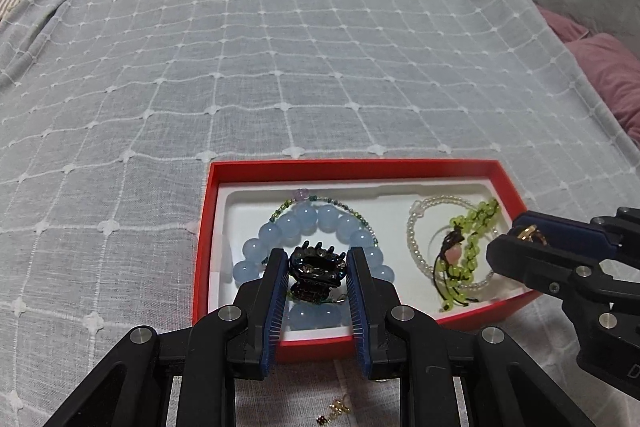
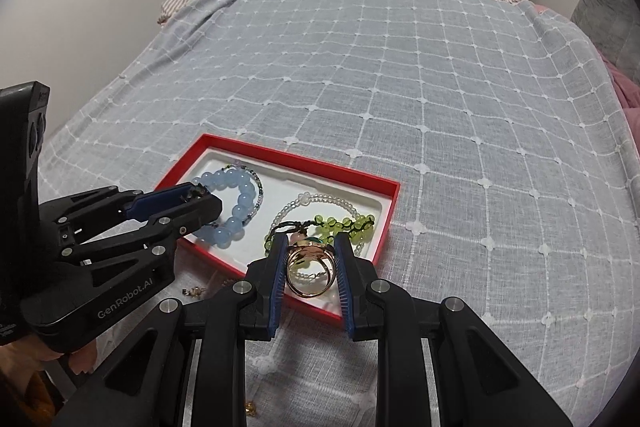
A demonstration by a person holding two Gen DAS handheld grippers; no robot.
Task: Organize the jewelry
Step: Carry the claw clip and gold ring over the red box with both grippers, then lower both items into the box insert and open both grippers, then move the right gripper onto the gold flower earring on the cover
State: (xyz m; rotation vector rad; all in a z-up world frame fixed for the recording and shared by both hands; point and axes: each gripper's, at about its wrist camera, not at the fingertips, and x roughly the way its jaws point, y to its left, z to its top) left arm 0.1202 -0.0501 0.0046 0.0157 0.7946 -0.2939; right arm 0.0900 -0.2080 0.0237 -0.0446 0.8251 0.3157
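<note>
A red box (image 1: 204, 227) (image 2: 390, 211) with a white liner lies on the bed. In it lie a blue bead bracelet (image 1: 308, 219) (image 2: 240, 199), a white pearl bracelet (image 1: 416, 239) (image 2: 296, 205) and a green bead bracelet (image 1: 472, 247) (image 2: 344, 223). My left gripper (image 1: 318, 267) (image 2: 200, 193) is shut on a black hair claw clip (image 1: 316, 269) above the blue bracelet. My right gripper (image 2: 310, 263) (image 1: 520, 235) is shut on a gold ring (image 2: 310, 269) (image 1: 530, 233) over the box's near right edge.
Small gold earrings (image 1: 336, 409) (image 2: 194, 291) lie on the checked grey bedspread (image 1: 280, 67) in front of the box. Another small gold piece (image 2: 250, 407) lies nearer me. Pink and grey pillows (image 1: 600, 67) sit at the right.
</note>
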